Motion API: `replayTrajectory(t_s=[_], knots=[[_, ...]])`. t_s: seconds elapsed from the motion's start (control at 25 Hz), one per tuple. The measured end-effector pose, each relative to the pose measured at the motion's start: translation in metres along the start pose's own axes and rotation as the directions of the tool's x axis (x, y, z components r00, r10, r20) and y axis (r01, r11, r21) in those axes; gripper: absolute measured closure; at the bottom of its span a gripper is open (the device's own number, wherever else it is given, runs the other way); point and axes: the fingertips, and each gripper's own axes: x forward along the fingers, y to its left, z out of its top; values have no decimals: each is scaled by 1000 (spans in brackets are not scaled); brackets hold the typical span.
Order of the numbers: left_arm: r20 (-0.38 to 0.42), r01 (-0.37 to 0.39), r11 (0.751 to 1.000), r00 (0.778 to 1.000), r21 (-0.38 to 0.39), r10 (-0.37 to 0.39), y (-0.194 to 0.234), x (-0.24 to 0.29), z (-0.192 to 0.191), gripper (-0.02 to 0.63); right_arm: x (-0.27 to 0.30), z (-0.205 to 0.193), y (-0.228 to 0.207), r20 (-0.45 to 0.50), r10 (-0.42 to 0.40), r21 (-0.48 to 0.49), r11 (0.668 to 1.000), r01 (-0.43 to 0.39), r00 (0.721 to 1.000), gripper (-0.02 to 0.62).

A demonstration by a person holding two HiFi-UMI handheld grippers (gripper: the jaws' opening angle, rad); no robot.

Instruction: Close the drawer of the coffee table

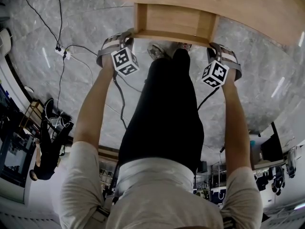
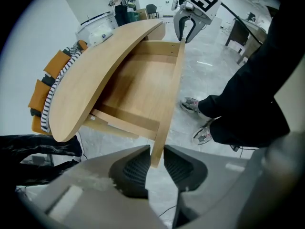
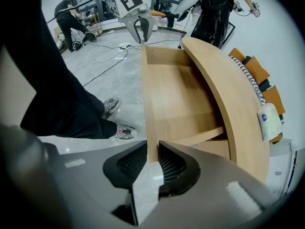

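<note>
The light wooden coffee table has its drawer pulled out toward me, and the drawer is empty. Its front panel runs between my two grippers. My left gripper points down at the panel's left end. In the left gripper view the panel's edge stands between that gripper's pads, which are shut on it. My right gripper is at the right end. In the right gripper view that gripper is shut on the panel.
My legs in black trousers and my shoes stand right behind the drawer front. Cables and a power strip lie on the grey marble floor to the left. Orange cushions and a striped cloth sit beyond the table. People stand in the background.
</note>
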Motion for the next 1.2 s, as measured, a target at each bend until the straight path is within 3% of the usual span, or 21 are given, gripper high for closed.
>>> replayTrajectory(t_s=[1.2], knots=[[-56, -25, 997, 998, -75, 21, 31, -1, 16, 491, 0, 1, -48, 40, -16, -9, 1000, 16, 999, 511]])
